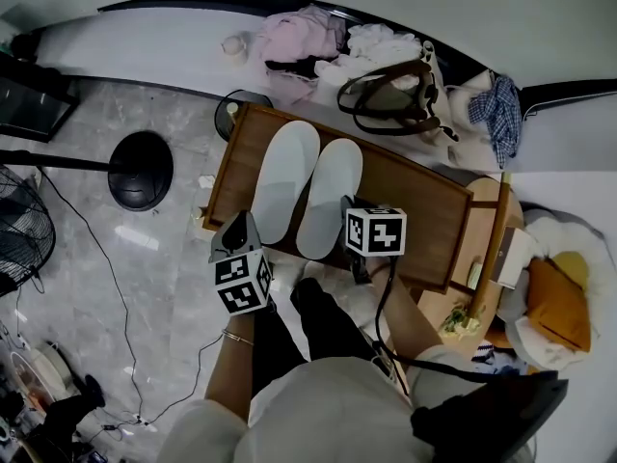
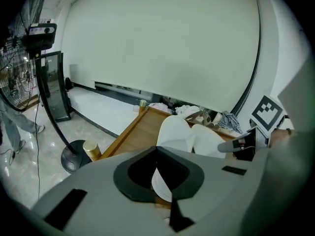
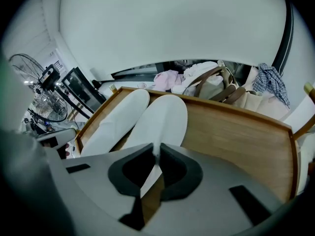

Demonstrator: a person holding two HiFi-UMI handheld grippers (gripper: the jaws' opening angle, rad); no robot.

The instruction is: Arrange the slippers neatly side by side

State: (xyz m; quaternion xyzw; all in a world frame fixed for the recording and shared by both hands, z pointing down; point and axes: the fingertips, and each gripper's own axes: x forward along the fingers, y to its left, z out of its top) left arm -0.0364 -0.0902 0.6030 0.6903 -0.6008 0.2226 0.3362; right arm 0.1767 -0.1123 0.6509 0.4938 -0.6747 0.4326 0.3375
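Two white slippers lie side by side on the wooden table (image 1: 424, 210), toes away from me: the left slipper (image 1: 284, 177) (image 2: 174, 132) (image 3: 118, 119) and the right slipper (image 1: 330, 196) (image 2: 209, 141) (image 3: 165, 119). My left gripper (image 1: 239, 225) (image 2: 156, 149) is at the left slipper's heel end, by its outer edge. Its tips meet, and I see nothing pinched between them. My right gripper (image 1: 349, 208) (image 3: 157, 149) points steeply down at the right slipper's heel side. Its jaws are nearly closed, with a white sliver of that slipper's edge between the tips.
Clothes and a brown-handled bag (image 1: 390, 90) are piled behind the table. A black lamp base (image 1: 142, 169), a fan (image 1: 19, 230) and cables sit on the floor to the left. A round wooden stand (image 1: 482, 287) and a yellow cushion (image 1: 559, 302) are at the right.
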